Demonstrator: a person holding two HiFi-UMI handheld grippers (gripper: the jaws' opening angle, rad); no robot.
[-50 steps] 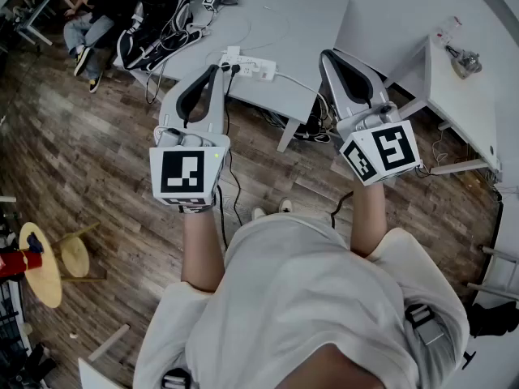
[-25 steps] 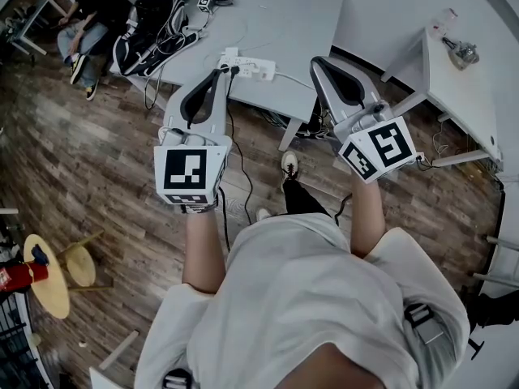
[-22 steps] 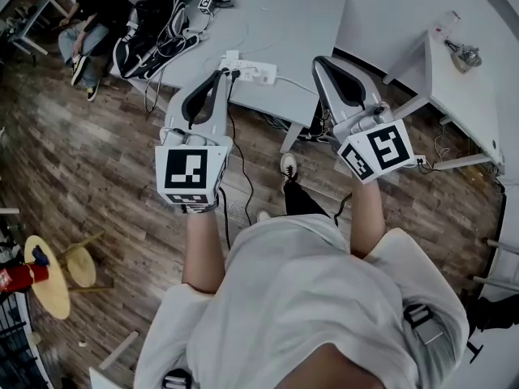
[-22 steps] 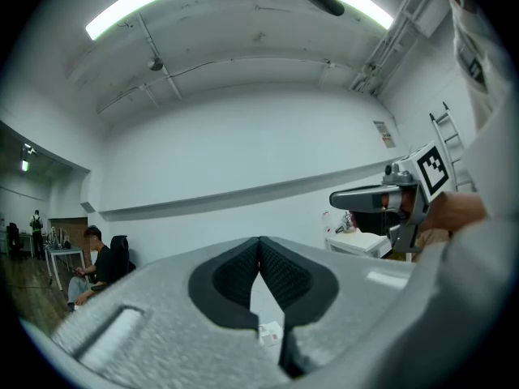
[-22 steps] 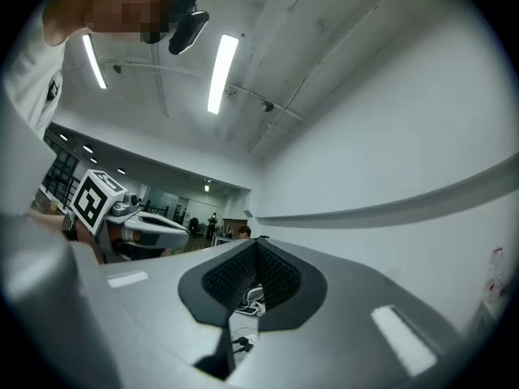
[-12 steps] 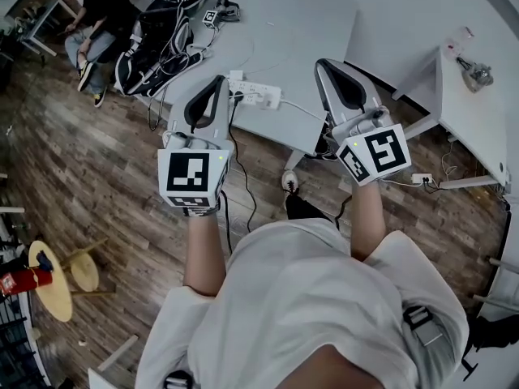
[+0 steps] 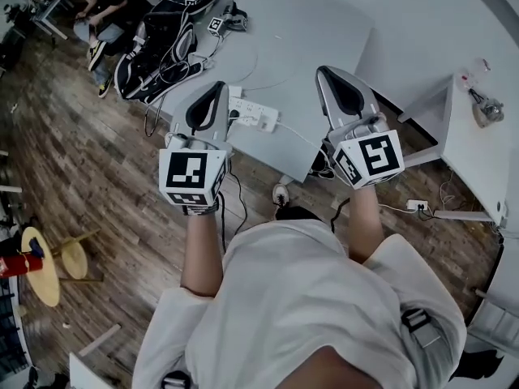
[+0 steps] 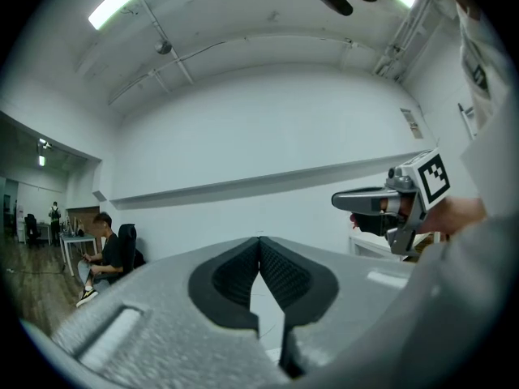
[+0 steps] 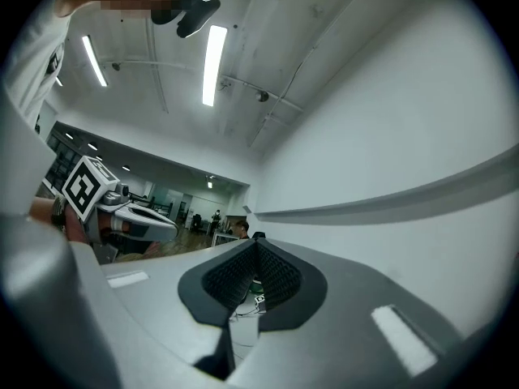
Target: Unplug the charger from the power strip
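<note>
Jaws together and empty, the left hand-held gripper (image 7: 216,87) and right hand-held gripper (image 7: 327,73) have closed in on the bench (image 7: 324,23), where the charger (image 7: 234,114) is still plugged into the power strip (image 7: 258,117).

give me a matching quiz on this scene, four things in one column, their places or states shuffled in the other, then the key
Things:
1 power strip
2 black bag
3 yellow stool
4 left gripper

Places or states:
A on the wooden floor, far left
B jaws shut, nothing between them
C near the front edge of the table
D on the table's far left end

Pairs: 1-C, 2-D, 3-A, 4-B
</note>
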